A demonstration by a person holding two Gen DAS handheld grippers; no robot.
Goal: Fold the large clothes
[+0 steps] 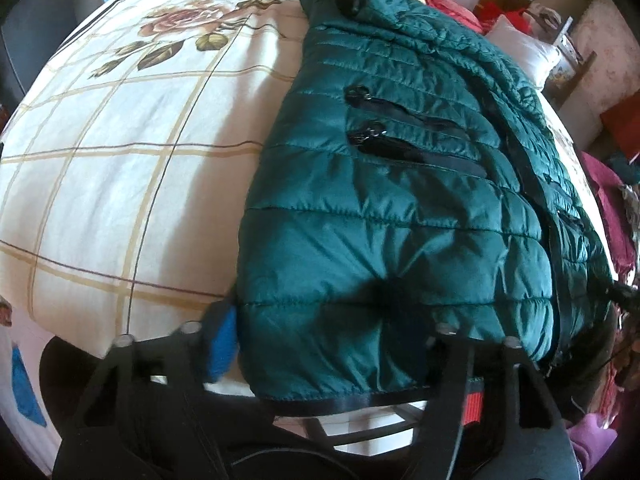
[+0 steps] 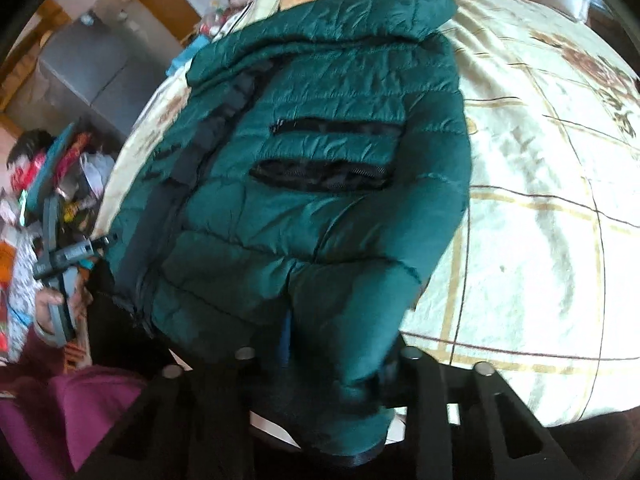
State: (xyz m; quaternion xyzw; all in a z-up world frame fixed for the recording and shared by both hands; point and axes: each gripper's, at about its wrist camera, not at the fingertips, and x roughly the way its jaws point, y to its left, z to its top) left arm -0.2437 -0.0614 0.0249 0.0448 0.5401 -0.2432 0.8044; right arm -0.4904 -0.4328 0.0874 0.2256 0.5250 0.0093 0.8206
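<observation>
Green jacket (image 1: pixel 400 184) lies lengthwise, collar pointing away.

Black jaws, blue and red pads

- A dark green quilted jacket (image 1: pixel 400 208) lies on a cream bedsheet (image 1: pixel 120 160) printed with a grid and roses.
- Two black zippered pockets (image 1: pixel 408 136) show on the jacket's front.
- The left gripper (image 1: pixel 332 340) sits at the jacket's near hem, its fingers spread wide with the hem fabric between them.
- A white pillow (image 1: pixel 520 52) lies beyond the jacket.
</observation>
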